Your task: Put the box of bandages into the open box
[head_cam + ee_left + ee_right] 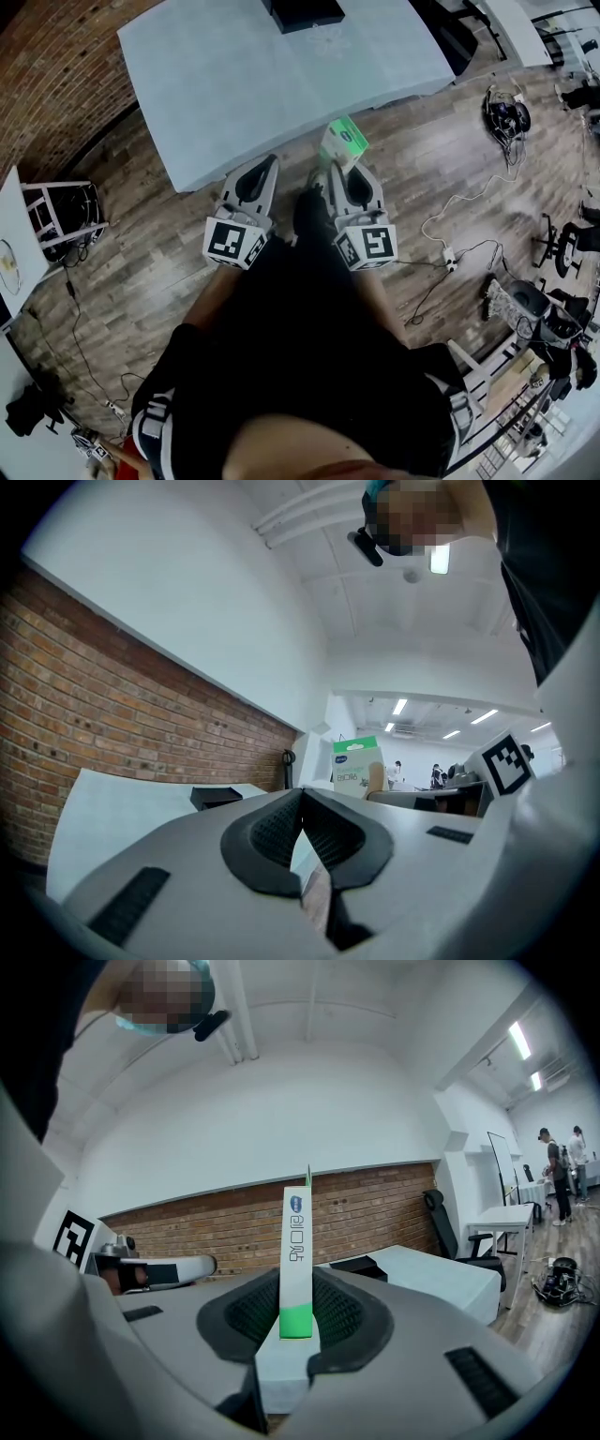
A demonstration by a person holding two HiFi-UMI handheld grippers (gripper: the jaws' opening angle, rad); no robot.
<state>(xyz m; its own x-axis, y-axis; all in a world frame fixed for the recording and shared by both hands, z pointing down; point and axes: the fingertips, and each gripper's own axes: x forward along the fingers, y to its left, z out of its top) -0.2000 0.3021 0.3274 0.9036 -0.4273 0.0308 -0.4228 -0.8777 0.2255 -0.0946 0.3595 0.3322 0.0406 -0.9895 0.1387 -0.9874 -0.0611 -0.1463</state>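
Bandage box stands upright, pinched in your R tool at counter edge. L tool is closed, empty. Hold firm, carry fwd to black open box, lower in before releasing.

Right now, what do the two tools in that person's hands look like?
The light grey plastic left tool and right tool each have rounded jaws lined with black ribbed pads and carry a cube of black-and-white square markers. The person wears black clothing.
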